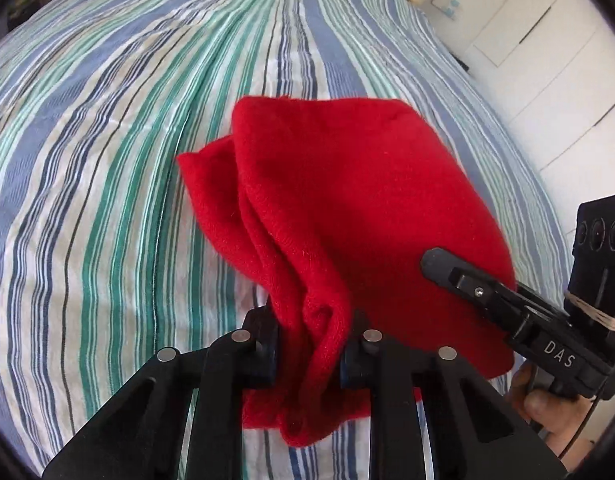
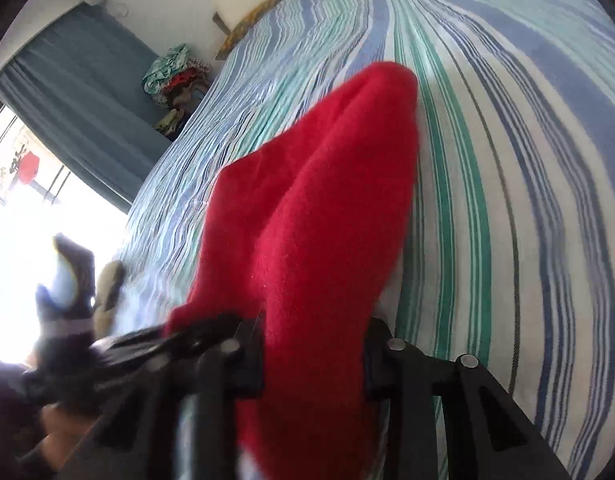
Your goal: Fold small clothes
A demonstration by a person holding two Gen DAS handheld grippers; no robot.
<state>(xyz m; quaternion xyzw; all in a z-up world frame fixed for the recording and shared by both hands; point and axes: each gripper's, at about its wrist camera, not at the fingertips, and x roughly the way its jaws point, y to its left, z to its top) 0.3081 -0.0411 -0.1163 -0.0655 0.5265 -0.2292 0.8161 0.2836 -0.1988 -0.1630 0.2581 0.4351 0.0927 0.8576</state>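
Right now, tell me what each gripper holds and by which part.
Both hold the red cloth. The left gripper pinches a bunched fold at its near edge; the right gripper clamps another bunched part. Which corner or hem cannot be told.

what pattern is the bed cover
Blue, green and white stripes on the bed cover; clearest in the left wrist view.

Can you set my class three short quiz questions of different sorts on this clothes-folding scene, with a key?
1. True or false: the left gripper is shut on the red garment.
2. What does the garment lie on? A) a wooden floor B) the striped bedsheet C) a chair
3. Fill in: the right gripper grips cloth coloured ____.

Key: 1 true; 2 B; 3 red
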